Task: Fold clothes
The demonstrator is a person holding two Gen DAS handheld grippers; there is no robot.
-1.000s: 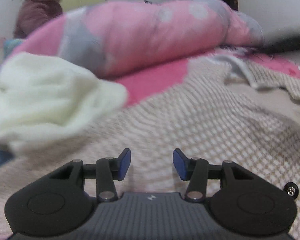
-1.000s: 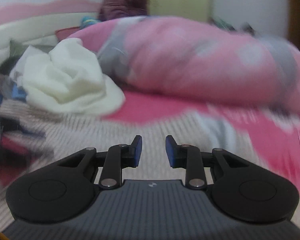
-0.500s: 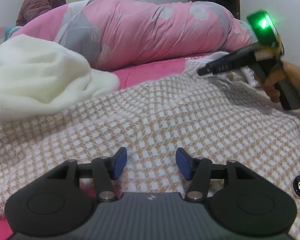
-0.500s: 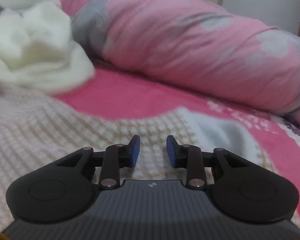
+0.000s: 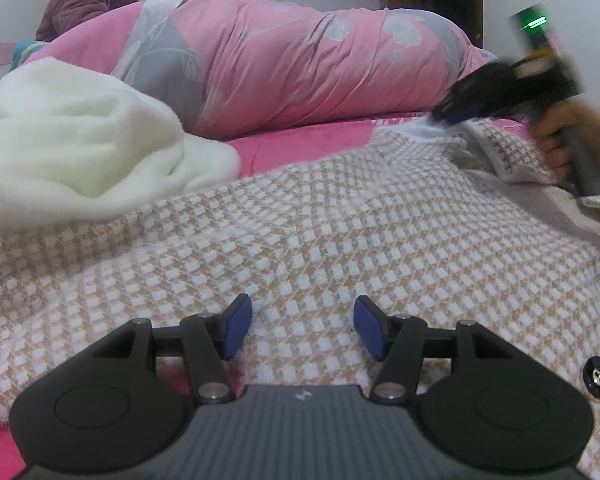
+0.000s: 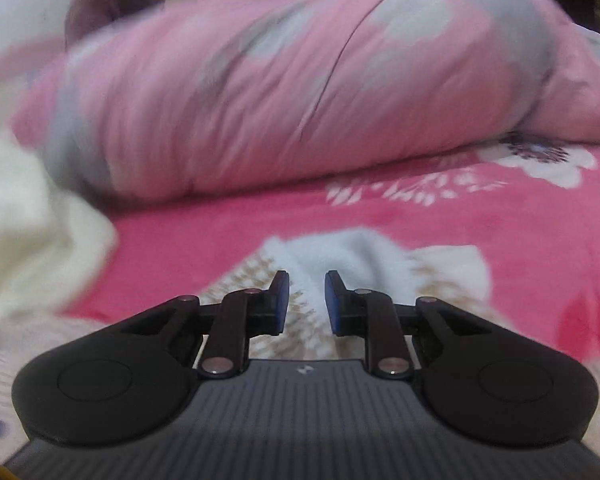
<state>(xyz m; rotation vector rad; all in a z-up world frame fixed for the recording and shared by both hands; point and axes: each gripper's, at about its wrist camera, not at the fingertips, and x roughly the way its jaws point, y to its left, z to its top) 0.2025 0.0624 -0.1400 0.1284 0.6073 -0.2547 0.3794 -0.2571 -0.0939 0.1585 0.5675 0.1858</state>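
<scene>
The checked garment [image 5: 340, 216] lay spread on the bed, just before the pink quilt [image 5: 300, 68]. The left gripper [image 5: 302, 328] hovered spread above it; the right gripper [image 6: 305, 302] was closing around its white collar [image 6: 340, 256].

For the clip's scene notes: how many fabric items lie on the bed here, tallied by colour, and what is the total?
Beige-and-white checked garment: 1
Cream-white fleece garment: 1
Pink-and-grey floral quilt: 1
Deep pink floral bedsheet: 1
Total: 4
</scene>
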